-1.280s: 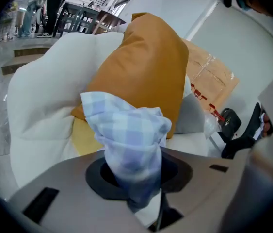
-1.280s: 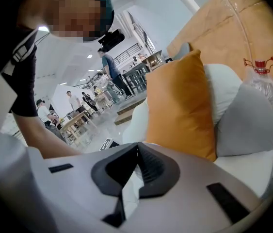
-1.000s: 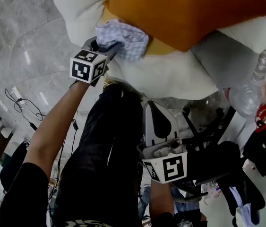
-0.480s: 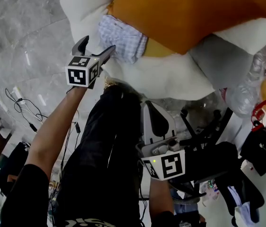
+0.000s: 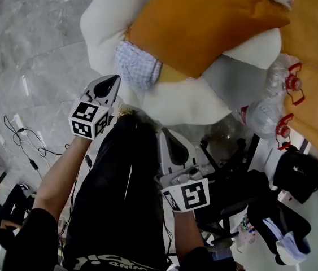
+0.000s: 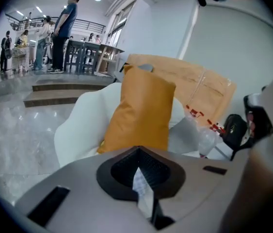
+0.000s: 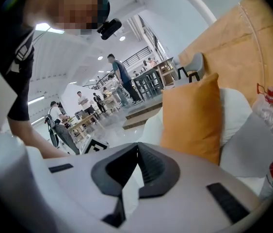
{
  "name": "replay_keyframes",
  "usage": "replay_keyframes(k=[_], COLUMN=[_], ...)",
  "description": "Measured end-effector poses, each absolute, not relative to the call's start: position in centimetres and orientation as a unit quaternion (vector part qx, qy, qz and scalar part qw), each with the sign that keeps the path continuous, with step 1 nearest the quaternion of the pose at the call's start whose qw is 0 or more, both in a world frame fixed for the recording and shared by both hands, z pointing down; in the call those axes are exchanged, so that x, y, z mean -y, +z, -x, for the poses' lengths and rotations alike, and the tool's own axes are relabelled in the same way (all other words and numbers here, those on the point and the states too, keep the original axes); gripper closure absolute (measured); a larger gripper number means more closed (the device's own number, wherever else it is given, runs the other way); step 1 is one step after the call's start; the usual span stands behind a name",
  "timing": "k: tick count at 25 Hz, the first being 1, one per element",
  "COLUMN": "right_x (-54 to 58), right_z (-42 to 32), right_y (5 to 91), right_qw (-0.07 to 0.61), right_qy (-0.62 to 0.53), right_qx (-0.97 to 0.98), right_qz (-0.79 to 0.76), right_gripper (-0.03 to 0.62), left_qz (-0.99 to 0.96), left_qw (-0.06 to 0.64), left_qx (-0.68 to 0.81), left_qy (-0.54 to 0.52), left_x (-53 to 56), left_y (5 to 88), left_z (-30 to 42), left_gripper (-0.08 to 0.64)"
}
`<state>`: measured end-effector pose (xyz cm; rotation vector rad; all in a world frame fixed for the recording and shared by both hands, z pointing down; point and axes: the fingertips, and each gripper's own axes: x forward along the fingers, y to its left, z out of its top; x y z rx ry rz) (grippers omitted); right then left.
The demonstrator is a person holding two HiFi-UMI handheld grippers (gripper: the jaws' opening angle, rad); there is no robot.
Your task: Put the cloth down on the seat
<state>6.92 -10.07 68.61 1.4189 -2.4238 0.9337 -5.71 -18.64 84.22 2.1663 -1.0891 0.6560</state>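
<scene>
In the head view, the cloth [image 5: 138,66] lies on the white seat [image 5: 105,21], a bunched blue-and-white checked bundle tucked against the lower-left edge of the orange cushion [image 5: 198,24]. Its longer side runs along that edge, from upper left to lower right in the picture, and it is too crumpled to show a clear pointing end. Your left gripper [image 5: 109,85] hangs just below the cloth near the seat's front edge, apart from it, with its tips aimed up toward the bundle. Your right gripper [image 5: 169,143] sits lower, over your black trousers [image 5: 125,196], well apart from the cloth, and clear plastic bottles [image 5: 260,114] lie to the right of the seat. In the left gripper view, your claw is closed with its two jaws together and nothing between them. Only a pale sliver of the scene behind shows at the seam. Beyond the jaws, the cushion stands upright on the seat, and the gripper body hides the spot where the cloth rests. In the right gripper view, that claw is also closed and empty, with its jaws meeting along a thin line. Past them you see the cushion on its edge against the seat, a bottle with a red cap ring [image 7: 269,110] at the right, and your left gripper's marker cube [image 7: 95,144] low at the left.
</scene>
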Motion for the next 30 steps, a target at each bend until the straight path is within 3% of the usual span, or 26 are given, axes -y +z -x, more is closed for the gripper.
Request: replay_keyframes(k=[14,30], right_x=[7.8,3.1], right_z=[-8.9,-7.4], right_y=[48.7,36.3], right_qw=[0.054,-0.006], right_qy=[0.271,0.235], right_qx=[0.834,0.849], right_qz=[-0.477,-0.473], right_gripper=[0.572,0.573], left_qz=[-0.896,-0.935], left_qw=[0.294,0.241], left_qx=[0.314,0.257], left_qy=[0.110,0.046], left_x=[12.1,5.1], left_y=[53.7,36.6], left_z=[0.7,0.8], left_gripper=[0.554,0.554])
